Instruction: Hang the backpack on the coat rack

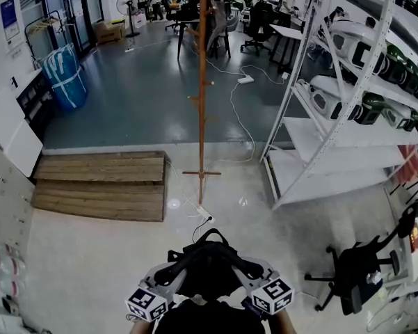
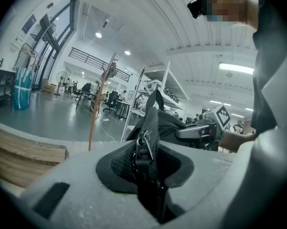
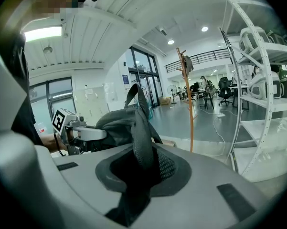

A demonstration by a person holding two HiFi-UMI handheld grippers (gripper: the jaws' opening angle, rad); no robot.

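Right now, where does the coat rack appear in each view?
Head view: rack at upper centre, beyond the backpack.
Left gripper view: rack left of centre, left of the backpack.
Right gripper view: rack right of centre, right of the backpack.
Shared landmark: the white shelf stands to the rack's right in all three views.

The black backpack [image 1: 207, 270] is held up at six o'clock in the head view, bunched, with its top handle loop standing up. At twelve o'clock, well apart from it, the slim brown wooden coat rack [image 1: 202, 89] stands upright on a cross base.
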